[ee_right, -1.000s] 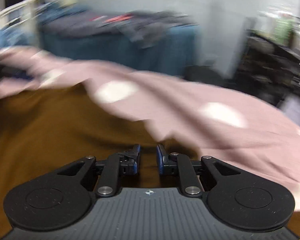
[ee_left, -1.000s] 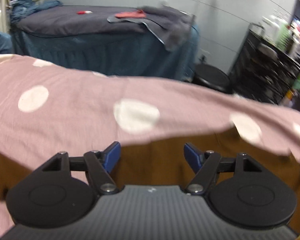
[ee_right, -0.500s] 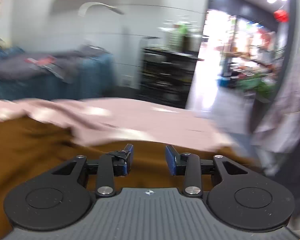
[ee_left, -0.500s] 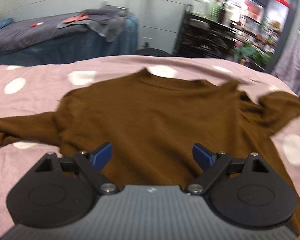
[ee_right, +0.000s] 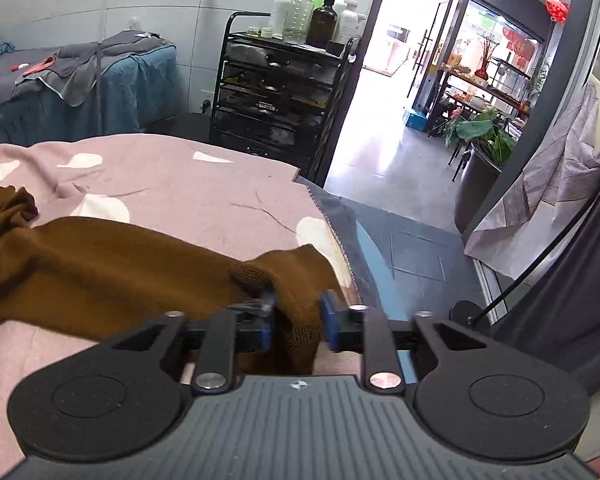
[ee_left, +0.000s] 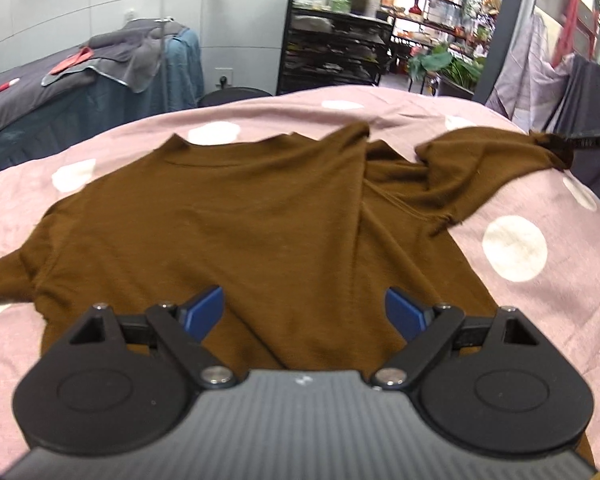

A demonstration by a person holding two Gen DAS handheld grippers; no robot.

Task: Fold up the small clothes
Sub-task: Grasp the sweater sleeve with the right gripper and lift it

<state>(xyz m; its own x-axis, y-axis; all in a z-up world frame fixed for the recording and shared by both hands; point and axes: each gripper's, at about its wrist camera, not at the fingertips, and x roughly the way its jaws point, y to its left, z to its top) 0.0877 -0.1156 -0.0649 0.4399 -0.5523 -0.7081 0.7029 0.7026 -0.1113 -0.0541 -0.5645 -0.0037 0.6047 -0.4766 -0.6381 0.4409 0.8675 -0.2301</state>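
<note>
— While the left gripper (ee_left: 304, 310) hovers spread above the brown shirt (ee_left: 236, 232), where's the sleeve cuff (ee_right: 300, 280)?
— Clamped by the right gripper (ee_right: 296, 322) at the pink spread's (ee_right: 220, 196) right edge; bare cloth beyond

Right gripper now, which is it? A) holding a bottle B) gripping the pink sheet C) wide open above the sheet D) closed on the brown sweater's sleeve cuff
D: in the right wrist view the right gripper has the cuff of the brown sweater bunched between its blue pads, on the pink dotted sheet.
</note>
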